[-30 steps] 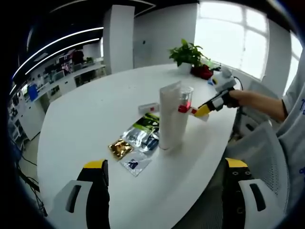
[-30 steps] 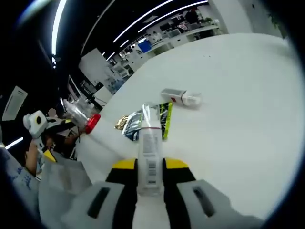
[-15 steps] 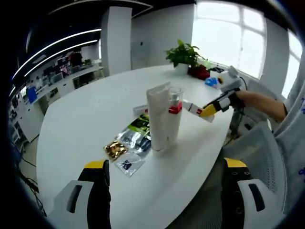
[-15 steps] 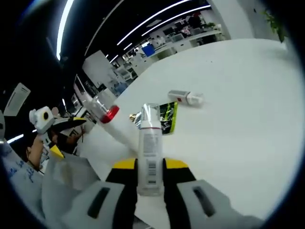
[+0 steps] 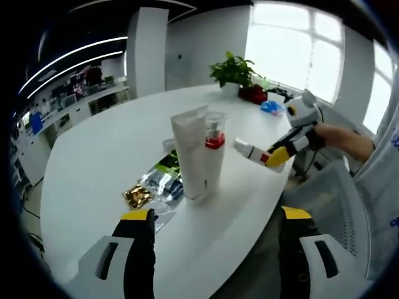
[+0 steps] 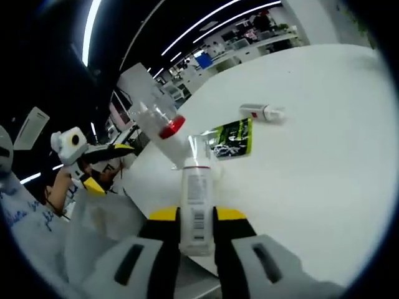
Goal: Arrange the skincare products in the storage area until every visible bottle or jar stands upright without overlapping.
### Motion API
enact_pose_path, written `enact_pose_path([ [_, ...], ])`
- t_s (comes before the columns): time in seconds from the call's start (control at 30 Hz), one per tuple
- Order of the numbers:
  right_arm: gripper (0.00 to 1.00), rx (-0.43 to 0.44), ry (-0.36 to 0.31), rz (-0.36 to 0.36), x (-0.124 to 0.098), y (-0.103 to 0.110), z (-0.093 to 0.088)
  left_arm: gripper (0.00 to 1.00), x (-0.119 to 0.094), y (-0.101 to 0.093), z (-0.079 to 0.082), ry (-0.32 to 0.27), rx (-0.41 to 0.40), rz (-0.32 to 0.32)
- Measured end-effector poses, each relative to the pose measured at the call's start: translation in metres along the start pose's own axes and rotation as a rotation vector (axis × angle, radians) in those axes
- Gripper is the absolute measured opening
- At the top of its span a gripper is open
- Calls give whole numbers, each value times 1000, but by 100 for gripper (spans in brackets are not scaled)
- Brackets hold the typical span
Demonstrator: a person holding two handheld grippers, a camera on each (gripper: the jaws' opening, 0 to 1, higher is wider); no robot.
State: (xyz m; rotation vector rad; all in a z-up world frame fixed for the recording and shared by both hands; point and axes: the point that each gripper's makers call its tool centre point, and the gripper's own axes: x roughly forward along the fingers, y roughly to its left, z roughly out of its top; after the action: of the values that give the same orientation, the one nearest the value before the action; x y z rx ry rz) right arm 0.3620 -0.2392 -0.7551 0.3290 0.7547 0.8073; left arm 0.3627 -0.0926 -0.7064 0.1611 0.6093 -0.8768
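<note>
— White table [image 5: 93,162], office behind, bright windows and one potted plant [image 5: 234,70]. What differs from a second ago?

— In the left gripper view, the tube [image 5: 189,151] and the pump bottle [image 5: 214,148] now stand further left, nearer the middle ahead of the jaws; the right gripper [image 5: 276,157] has come in lower, and its small bottle [image 5: 248,150] is now well clear of the pump bottle.

— Jaws?

— Left gripper [image 5: 212,215]: wide apart, holding nothing. Right gripper [image 6: 197,218]: closed on the small bottle [image 6: 196,199], which sticks straight out between them.

— Counts?

— Upright: one tube, one pump bottle, touching. Several sachets [image 5: 156,184] lie flat left of them. One more small bottle [image 6: 262,112] lies on its side beyond the right jaws.
</note>
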Motion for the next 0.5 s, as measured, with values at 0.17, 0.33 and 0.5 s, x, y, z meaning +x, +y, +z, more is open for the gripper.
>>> enact_pose_path([
  [0.17, 19, -24, 8, 44, 5, 16, -1, 70, 4, -6, -1, -6, -10, -27],
  [0.33, 19, -36, 2, 84, 6, 29, 1, 61, 10, -17, 4, -45, -75, -98],
  [0.5, 19, -87, 37, 78, 7, 36, -3, 48, 14, -20, 4, -69, -146, -147],
])
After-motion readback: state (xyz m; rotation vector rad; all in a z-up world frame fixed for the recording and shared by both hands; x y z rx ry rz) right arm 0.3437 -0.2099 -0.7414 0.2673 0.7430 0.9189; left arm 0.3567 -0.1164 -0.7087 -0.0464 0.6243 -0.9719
